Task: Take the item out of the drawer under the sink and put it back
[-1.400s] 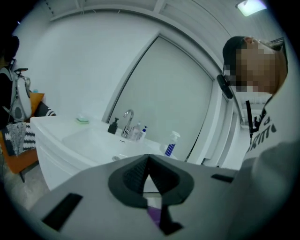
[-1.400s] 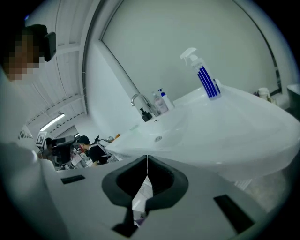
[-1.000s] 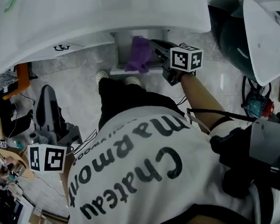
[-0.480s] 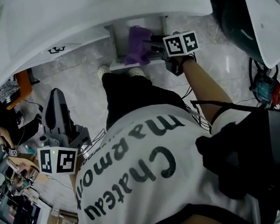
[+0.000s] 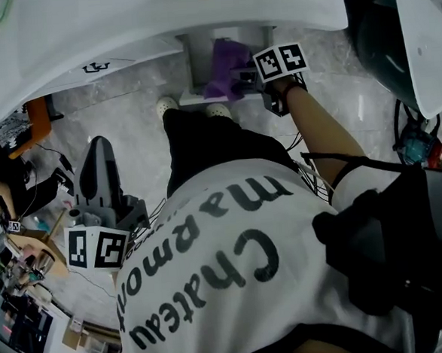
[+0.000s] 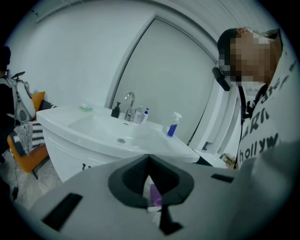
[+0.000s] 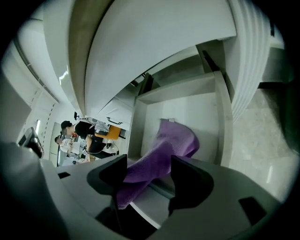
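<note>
The right gripper [image 7: 147, 177] has just opened wide. The soft purple cloth [image 7: 176, 140] lies loose between its jaws, with its long side pointing up into the white drawer [image 7: 187, 110].

A: R gripper [image 7: 147, 176]?
B: Jaws have just been opening and now stand wide. Purple cloth [image 7: 164, 150] lies btwn them, pads not pressing it. R forearm [image 5: 320, 138] is stretched fwd, gripper tilted down.
A: L gripper [image 6: 149, 161]?
B: Jaws together. Held low at person's left side, well apart from R.

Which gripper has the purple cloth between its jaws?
The right gripper: its jaws have just been opening, purple cloth between them. The left gripper is shut.
</note>
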Available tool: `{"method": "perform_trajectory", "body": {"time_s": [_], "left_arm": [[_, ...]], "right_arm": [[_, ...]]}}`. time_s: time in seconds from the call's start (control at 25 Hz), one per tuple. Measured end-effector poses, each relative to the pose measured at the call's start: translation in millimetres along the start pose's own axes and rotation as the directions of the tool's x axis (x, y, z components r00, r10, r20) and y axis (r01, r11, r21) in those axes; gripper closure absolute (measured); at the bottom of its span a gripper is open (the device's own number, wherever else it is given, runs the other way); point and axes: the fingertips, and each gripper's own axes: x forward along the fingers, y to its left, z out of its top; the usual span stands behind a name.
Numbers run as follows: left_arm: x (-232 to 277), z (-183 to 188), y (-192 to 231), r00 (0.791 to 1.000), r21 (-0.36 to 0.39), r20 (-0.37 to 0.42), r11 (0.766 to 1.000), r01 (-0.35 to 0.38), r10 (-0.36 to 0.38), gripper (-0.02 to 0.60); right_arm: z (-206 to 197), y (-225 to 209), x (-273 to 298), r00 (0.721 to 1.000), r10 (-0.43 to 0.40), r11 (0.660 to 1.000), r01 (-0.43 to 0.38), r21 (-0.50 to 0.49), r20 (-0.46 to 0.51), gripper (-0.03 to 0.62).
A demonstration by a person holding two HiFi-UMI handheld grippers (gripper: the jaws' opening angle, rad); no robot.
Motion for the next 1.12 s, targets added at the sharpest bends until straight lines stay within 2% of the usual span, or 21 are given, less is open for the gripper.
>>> {"method": "perform_trajectory", "body": {"time_s": [0.16, 0.32, 0.44, 0.52, 0.84, 1.12], "left_arm": [[-3, 5, 5, 1.0, 0.003, 0.005, 1.0, -0.01, 0.01, 0.572], [-2, 8, 10, 1.0, -0.006, 0.019, 1.0, -0.02, 0.02, 0.572], [-3, 8, 14, 1.0, -0.006, 0.016, 1.0, -0.025, 0.025, 0.572], [-3, 9, 16, 1.0, -0.005, 0.016, 1.0, -0.026, 0.027, 0.572], [-8, 8, 19, 0.999, -0.01, 0.016, 0.999, -0.041, 0.042, 0.572], [-4, 7, 15, 0.999, -0.014, 0.016, 0.999, -0.035, 0.035, 0.572]], "right_arm": [[-8, 1, 8, 0.998, -0.002, 1.0, 0.003, 0.018, -0.055, 0.309], [-10, 4, 15, 0.995, -0.04, 0.997, 0.034, -0.064, -0.088, 0.336], [-5, 4, 16, 0.994, -0.084, 0.989, 0.075, -0.126, -0.066, 0.491], [-3, 4, 16, 0.993, -0.103, 0.984, 0.094, -0.151, -0.056, 0.529], [-1, 5, 15, 0.991, -0.119, 0.982, 0.109, -0.157, -0.055, 0.559], [15, 8, 1, 0.995, -0.098, 0.985, 0.101, -0.14, 0.03, 0.566]]}}
